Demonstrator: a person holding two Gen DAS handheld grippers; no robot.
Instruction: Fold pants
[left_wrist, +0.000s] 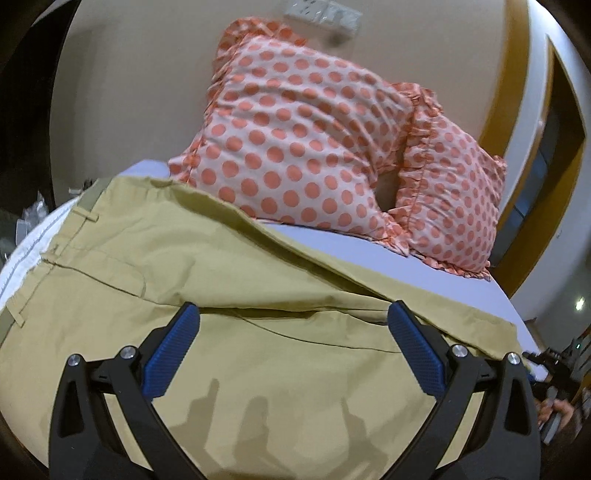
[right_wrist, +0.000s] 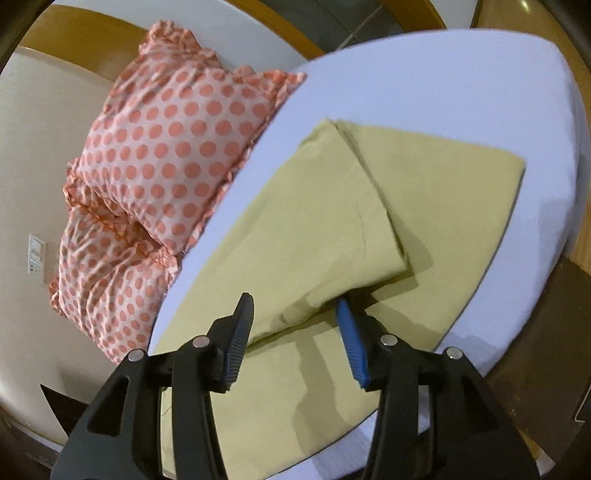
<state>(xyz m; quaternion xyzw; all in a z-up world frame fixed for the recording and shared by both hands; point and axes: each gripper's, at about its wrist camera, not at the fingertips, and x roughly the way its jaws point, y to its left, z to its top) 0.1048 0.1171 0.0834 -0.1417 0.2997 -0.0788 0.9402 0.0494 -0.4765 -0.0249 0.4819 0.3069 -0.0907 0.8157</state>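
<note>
Khaki pants (left_wrist: 229, 280) lie on a white bed (left_wrist: 424, 269). The waistband with belt loops is at the left in the left wrist view. My left gripper (left_wrist: 293, 314) is open and empty, just above the seat of the pants. In the right wrist view the pants (right_wrist: 424, 192) show one leg folded over the other. My right gripper (right_wrist: 295, 306) is open, its fingers either side of a raised fold of the leg fabric, not closed on it.
Two pink pillows with orange dots (left_wrist: 306, 147) lean against the beige wall at the head of the bed; they also show in the right wrist view (right_wrist: 162, 155). The bed edge (right_wrist: 517, 280) and a dark wooden frame (right_wrist: 546, 314) are at the right.
</note>
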